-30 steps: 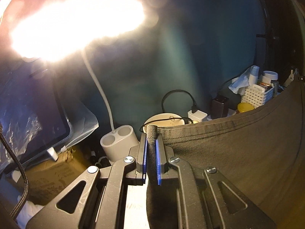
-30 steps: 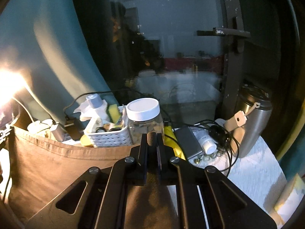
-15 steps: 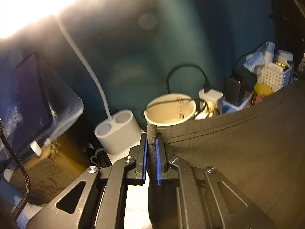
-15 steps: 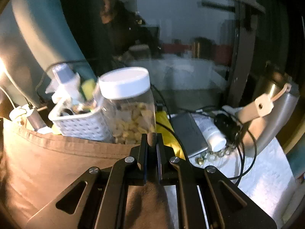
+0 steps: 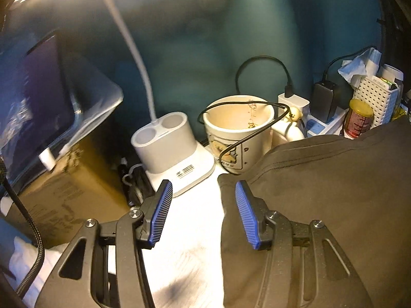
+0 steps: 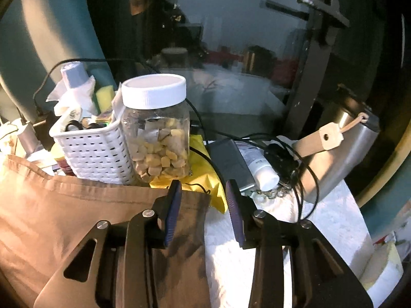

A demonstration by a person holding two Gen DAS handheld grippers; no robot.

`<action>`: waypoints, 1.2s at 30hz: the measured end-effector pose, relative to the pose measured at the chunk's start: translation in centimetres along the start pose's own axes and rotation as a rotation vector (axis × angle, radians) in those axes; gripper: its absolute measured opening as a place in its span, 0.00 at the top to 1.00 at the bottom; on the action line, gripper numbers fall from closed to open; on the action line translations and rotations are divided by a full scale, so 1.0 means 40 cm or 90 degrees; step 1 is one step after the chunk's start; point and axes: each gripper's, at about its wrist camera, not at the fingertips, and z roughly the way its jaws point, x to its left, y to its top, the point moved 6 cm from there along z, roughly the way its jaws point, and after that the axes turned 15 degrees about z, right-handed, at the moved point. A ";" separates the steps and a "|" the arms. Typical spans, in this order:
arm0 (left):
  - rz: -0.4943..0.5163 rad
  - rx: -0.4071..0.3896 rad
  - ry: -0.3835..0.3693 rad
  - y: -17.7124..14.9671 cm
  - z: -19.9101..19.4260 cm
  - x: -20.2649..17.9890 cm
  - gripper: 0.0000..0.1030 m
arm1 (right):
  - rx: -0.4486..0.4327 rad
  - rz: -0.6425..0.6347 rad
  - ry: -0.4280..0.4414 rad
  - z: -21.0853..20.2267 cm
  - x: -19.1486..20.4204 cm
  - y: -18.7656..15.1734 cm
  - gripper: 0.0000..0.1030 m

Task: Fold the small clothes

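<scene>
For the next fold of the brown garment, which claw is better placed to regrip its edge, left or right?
Probably the right. The right claw is opening with the brown garment corner lying between its fingers. The left claw, also opening, has the garment's edge only beside one blue pad, with bare white surface in the gap.

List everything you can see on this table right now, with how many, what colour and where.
Brown cotton garment: one, dark brown, flat on the white towel-covered table, near edge.
Cream ceramic mug: one, cream, behind the garment, black cable across its rim.
White lamp base: one, white, left of the mug.
Cardboard box: one, tan, far left.
White plastic basket: one, white, behind the garment, full of small items.
Clear plastic jar: one, white lid, yellowish chunks inside, right of the basket.
Steel flask: one, silver, far right.
Left gripper: one, black with blue pads, jaws opening, garment's corner loose between them.
Right gripper: one, black, jaws opening, garment's corner loose between them.
</scene>
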 end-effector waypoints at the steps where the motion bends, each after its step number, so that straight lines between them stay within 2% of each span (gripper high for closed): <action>1: -0.006 0.000 0.000 -0.009 -0.011 0.006 0.50 | 0.000 0.000 -0.001 -0.011 -0.004 -0.003 0.63; 10: -0.052 -0.006 -0.016 -0.076 -0.098 0.031 0.50 | 0.006 0.031 -0.011 -0.127 -0.072 -0.068 0.63; 19: -0.079 -0.001 -0.056 -0.178 -0.174 -0.007 0.50 | 0.013 0.059 -0.015 -0.250 -0.134 -0.171 0.63; 27: -0.109 0.011 -0.087 -0.270 -0.233 -0.032 0.50 | 0.035 0.091 -0.006 -0.327 -0.183 -0.283 0.63; 31: -0.143 0.003 -0.134 -0.317 -0.269 -0.044 0.49 | 0.054 0.112 -0.002 -0.344 -0.204 -0.357 0.63; 36: -0.142 0.001 -0.144 -0.379 -0.305 -0.073 0.45 | 0.076 0.111 -0.005 -0.363 -0.217 -0.437 0.63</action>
